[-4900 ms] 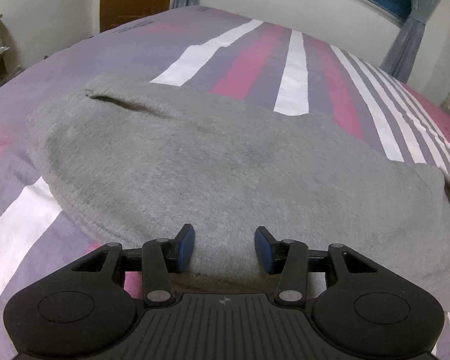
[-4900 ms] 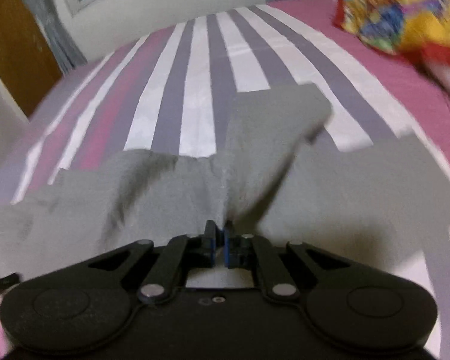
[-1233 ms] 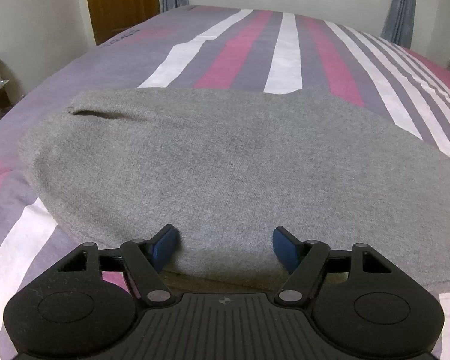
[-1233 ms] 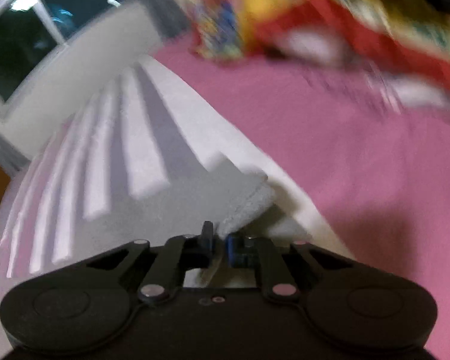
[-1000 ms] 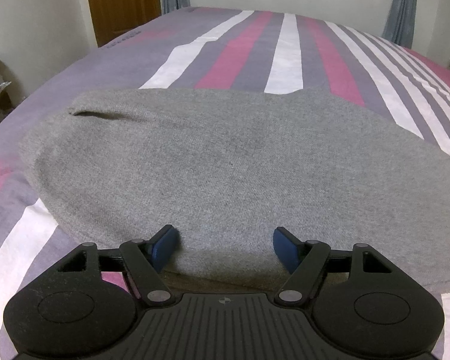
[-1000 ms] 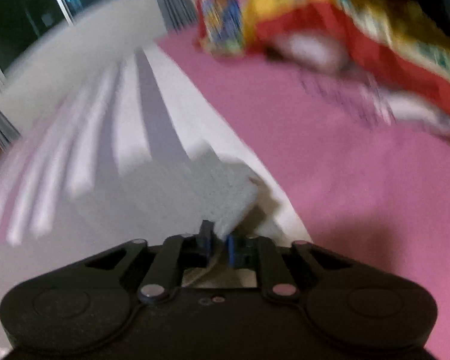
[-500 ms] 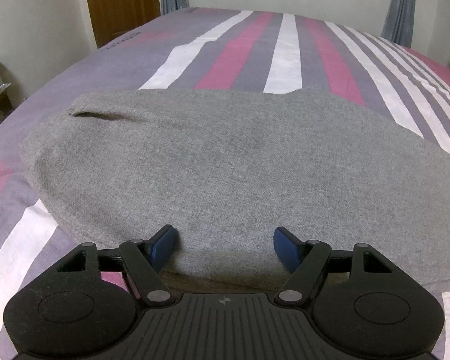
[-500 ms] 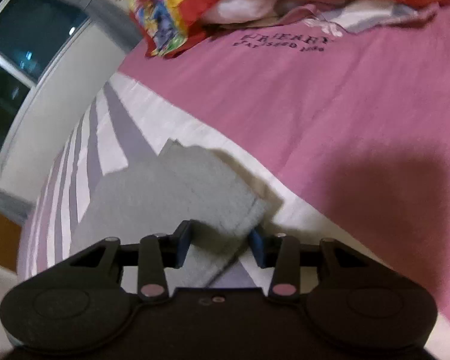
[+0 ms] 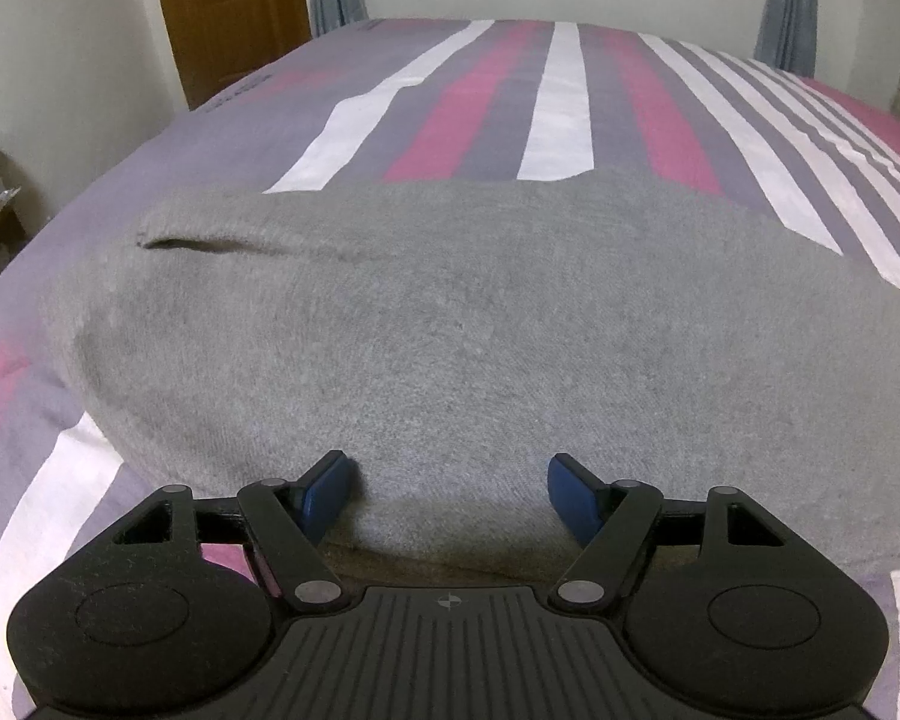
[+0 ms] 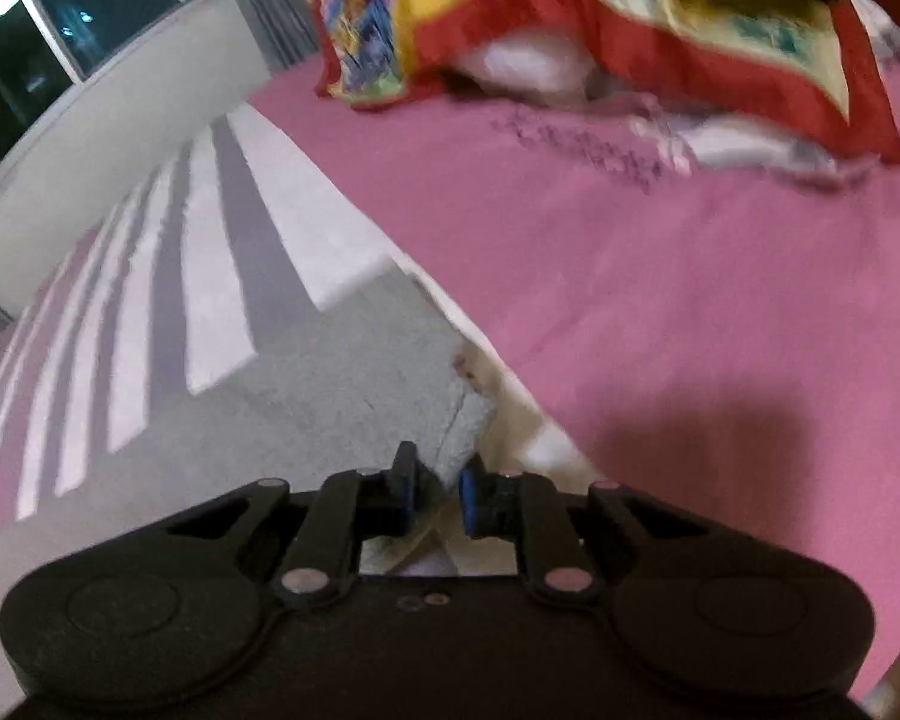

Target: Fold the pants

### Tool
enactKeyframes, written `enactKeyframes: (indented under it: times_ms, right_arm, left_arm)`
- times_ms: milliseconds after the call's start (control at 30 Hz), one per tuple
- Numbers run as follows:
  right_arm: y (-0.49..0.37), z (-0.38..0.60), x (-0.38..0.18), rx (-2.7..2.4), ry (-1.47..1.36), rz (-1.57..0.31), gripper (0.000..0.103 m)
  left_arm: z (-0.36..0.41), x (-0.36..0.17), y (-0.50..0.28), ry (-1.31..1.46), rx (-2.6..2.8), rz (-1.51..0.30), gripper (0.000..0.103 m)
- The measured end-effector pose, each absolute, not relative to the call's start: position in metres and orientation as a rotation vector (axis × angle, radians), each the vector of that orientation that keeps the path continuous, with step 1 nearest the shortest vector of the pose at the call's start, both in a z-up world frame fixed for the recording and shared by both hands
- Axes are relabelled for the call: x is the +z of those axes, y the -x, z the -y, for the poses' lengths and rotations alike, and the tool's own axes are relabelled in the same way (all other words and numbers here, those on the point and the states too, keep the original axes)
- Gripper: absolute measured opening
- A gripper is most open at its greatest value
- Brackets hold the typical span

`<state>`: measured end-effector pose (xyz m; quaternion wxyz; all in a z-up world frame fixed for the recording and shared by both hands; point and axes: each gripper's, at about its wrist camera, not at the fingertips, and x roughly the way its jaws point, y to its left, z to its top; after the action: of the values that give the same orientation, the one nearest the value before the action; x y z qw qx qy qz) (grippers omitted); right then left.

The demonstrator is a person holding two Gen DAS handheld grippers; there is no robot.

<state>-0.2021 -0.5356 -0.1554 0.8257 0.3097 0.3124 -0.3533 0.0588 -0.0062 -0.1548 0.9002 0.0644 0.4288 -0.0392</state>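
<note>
The grey pants lie flat on the striped bed, folded lengthwise, with a pocket slit at the far left. My left gripper is open, its blue pads on either side of the near edge of the cloth. In the right wrist view the leg end of the pants lies by the pink part of the sheet. My right gripper has its jaws close together around the corner of the leg end, with a narrow gap still showing.
The bed sheet has purple, pink and white stripes. A wooden door and curtains stand beyond the bed. A colourful red and yellow blanket lies at the pink end of the bed.
My right gripper opened half a second ago over the leg end and has now narrowed again around its corner. The left gripper has stayed open at the near edge.
</note>
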Motion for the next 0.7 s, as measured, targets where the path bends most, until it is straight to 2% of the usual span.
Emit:
enactKeyframes:
  times_ms: [100, 200, 367, 533, 700]
  right_arm:
    - [0.200, 0.534, -0.152, -0.760, -0.656, -0.675, 0.027]
    - [0.218, 0.533, -0.140, -0.742, -0.726, -0.616, 0.028]
    - [0.227, 0.537, -0.147, -0.738, -0.799, -0.623, 0.030]
    - [0.227, 0.524, -0.140, -0.744, -0.753, -0.560, 0.014]
    - [0.226, 0.523, -0.136, -0.714, -0.759, -0.522, 0.015]
  left_arm:
    - [0.005, -0.154, -0.058, -0.134, -0.086, -0.889, 0.073]
    - [0.007, -0.154, -0.058, -0.130, -0.080, -0.885, 0.073]
    - [0.009, -0.154, -0.056, -0.129, -0.077, -0.880, 0.074]
    - [0.007, -0.153, -0.053, -0.141, -0.096, -0.874, 0.074]
    - [0.008, -0.152, -0.053, -0.138, -0.087, -0.872, 0.074]
